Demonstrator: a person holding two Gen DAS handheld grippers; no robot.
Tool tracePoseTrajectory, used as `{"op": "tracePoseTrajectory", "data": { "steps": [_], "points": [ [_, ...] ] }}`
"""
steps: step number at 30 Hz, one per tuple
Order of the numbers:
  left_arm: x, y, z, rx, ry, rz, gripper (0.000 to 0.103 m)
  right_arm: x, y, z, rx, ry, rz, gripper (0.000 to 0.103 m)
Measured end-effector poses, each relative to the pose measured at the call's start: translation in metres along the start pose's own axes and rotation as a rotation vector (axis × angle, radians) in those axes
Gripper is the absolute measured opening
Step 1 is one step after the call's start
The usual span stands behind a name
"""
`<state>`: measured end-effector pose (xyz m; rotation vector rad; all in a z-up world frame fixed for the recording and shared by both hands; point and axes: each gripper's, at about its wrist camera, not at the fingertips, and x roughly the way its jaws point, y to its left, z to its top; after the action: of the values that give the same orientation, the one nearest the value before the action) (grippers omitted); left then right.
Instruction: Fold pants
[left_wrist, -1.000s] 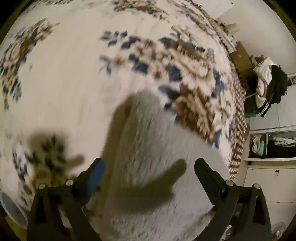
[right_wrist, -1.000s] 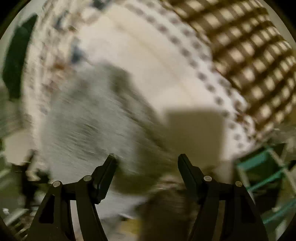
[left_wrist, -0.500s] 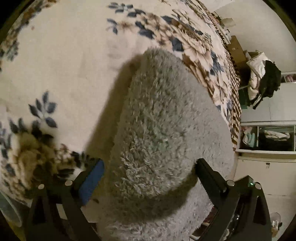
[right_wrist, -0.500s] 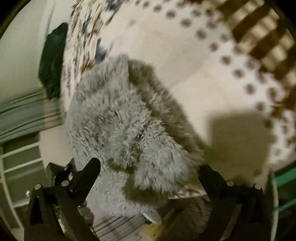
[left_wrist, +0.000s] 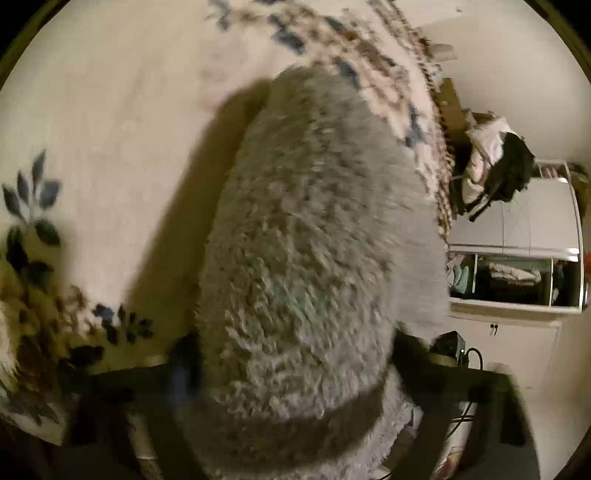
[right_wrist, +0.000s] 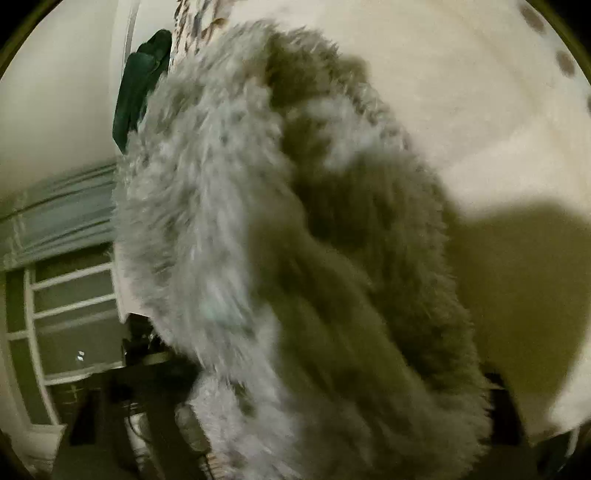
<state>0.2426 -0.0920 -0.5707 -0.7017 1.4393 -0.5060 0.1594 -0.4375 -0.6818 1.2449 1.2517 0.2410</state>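
Grey, long-piled fleece fills both views: these are the pants (left_wrist: 314, 240), lying on a cream bedspread (left_wrist: 110, 129) with blue and brown flowers. We see them run away from the camera toward the far side of the bed, and their near end hangs over the edge closest to us.

In the left wrist view our left gripper (left_wrist: 291, 365) has its two dark fingers set wide, one on each side of the near end of the fabric, so the cloth bulges up between them. The jaws stand apart and do not pinch yet. We judge this straddle is made so that a thick layer can be caught in one closing.

In the right wrist view the right gripper (right_wrist: 332, 398) is mostly buried: the fleece (right_wrist: 229, 221) covers the place where the tips should be. Dark parts show at the far left and far right, which suggests a wide opening, but we cannot tell it for sure.

We think both tools are at the same end so that it can be lifted evenly and carried over for the fold. The picture is blurred by motion.
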Motion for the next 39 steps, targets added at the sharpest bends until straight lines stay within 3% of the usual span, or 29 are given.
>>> {"op": "tracePoseTrajectory", "data": {
  "steps": [2,4,10,16,20,27,35,39],
  "points": [
    [-0.005,-0.006,-0.002,0.020,-0.014,-0.013,0.053,-0.003,0.009,-0.004,-0.024,-0.023,-0.019,0.047],
    [-0.011,-0.011,-0.004,0.038,-0.031,-0.022,0.049,-0.007,0.021,-0.010,-0.049,-0.044,-0.037,0.043],
    [-0.037,-0.029,0.003,0.053,-0.076,-0.048,0.047,-0.022,0.060,-0.017,-0.097,-0.074,-0.040,0.040],
    [-0.075,-0.059,0.049,0.072,-0.153,-0.089,0.047,-0.031,0.136,0.005,-0.188,-0.110,-0.029,0.039],
    [-0.094,-0.065,0.109,0.085,-0.201,-0.110,0.047,-0.012,0.195,0.043,-0.248,-0.137,-0.027,0.040],
    [-0.102,-0.059,0.267,0.140,-0.257,-0.089,0.047,0.079,0.289,0.145,-0.303,-0.183,-0.025,0.039],
    [-0.075,-0.015,0.401,0.165,-0.248,-0.045,0.047,0.186,0.332,0.243,-0.308,-0.198,-0.064,0.039],
    [-0.056,0.007,0.438,0.143,-0.218,-0.031,0.047,0.211,0.328,0.272,-0.306,-0.180,-0.107,0.039]
  ]
}}
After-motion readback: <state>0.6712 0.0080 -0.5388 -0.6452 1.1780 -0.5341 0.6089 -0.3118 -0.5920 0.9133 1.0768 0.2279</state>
